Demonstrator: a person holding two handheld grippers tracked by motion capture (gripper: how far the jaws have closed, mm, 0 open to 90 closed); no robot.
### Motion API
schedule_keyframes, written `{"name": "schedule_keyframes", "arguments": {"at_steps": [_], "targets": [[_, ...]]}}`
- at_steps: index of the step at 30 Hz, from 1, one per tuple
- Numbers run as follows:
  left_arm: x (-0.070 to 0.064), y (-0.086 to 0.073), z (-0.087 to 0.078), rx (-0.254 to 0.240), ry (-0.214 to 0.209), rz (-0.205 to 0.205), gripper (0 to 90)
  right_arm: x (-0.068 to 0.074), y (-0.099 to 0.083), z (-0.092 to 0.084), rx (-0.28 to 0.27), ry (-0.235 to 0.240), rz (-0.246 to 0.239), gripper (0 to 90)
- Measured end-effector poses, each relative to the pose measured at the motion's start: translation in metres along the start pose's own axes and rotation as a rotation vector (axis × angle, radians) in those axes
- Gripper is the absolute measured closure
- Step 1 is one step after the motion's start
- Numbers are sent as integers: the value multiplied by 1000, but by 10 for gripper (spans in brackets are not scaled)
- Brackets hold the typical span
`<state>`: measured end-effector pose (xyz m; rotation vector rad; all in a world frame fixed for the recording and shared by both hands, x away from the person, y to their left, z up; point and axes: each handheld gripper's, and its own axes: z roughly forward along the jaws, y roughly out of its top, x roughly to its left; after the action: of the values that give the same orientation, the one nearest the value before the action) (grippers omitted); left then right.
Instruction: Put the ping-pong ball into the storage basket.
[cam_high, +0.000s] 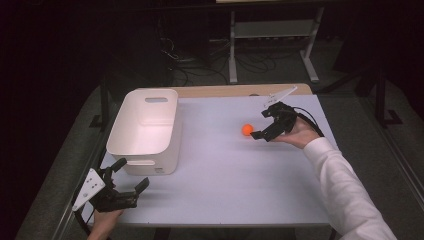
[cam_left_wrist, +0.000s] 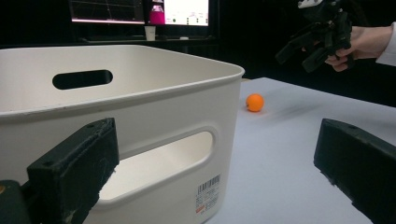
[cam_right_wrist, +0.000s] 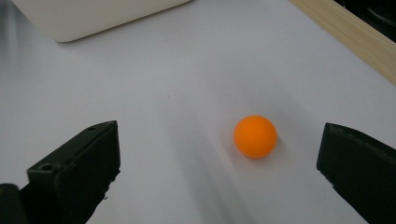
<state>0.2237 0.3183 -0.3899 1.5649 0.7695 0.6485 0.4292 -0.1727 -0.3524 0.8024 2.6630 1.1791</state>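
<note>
In the high view, a small orange plastic ball (cam_high: 247, 130) is seen resting on the white tabletop (cam_high: 225, 185), to the right of a white rectangular plastic bin (cam_high: 145, 131) and well apart from it. The right gripper (cam_high: 262, 125) is held just beside the ball with its jaws spread, nothing between them yet. The left gripper (cam_high: 131, 175) is parked by the bin's near corner, jaws likewise spread and empty.

In the left gripper view, the bin's handle slot and barcode label (cam_left_wrist: 208, 192) are shown close up, and the ball (cam_left_wrist: 255, 102) is seen farther off on the table, below the right gripper (cam_left_wrist: 303, 53).

In the right gripper view, the ball (cam_right_wrist: 255, 136) lies between the two black jaws but nearer the right-hand one. The step in hand is judged to be the grasp. It would be done best if the gripper were shifted so the ball sits midway, lowered until the pads bracket its widest part, and then closed gently, since a light round ball is easily nudged away.
</note>
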Motion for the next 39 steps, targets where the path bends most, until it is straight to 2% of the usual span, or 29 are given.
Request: {"name": "schedule_keyframes", "arguments": {"at_steps": [3,6,20,25,28,35,39], "targets": [[0,0,0,1,-2,-4,0,-2,3,3,8,4,5,0],[0,0,0,2,-3,-2,0,-6,5,6,17,-4,-24,0],[0,0,0,-1,-6,-7,0,-18,18,17,39,16,-23,0],[0,0,0,1,-9,-6,0,-21,19,21,55,25,-13,0],[0,0,0,2,-9,-4,0,-26,20,26,76,14,-29,0],[-1,0,0,0,-11,-7,0,-32,19,34,84,17,-18,0],[0,0,1,2,-14,-5,0,-35,17,39,97,20,-36,0]]}}
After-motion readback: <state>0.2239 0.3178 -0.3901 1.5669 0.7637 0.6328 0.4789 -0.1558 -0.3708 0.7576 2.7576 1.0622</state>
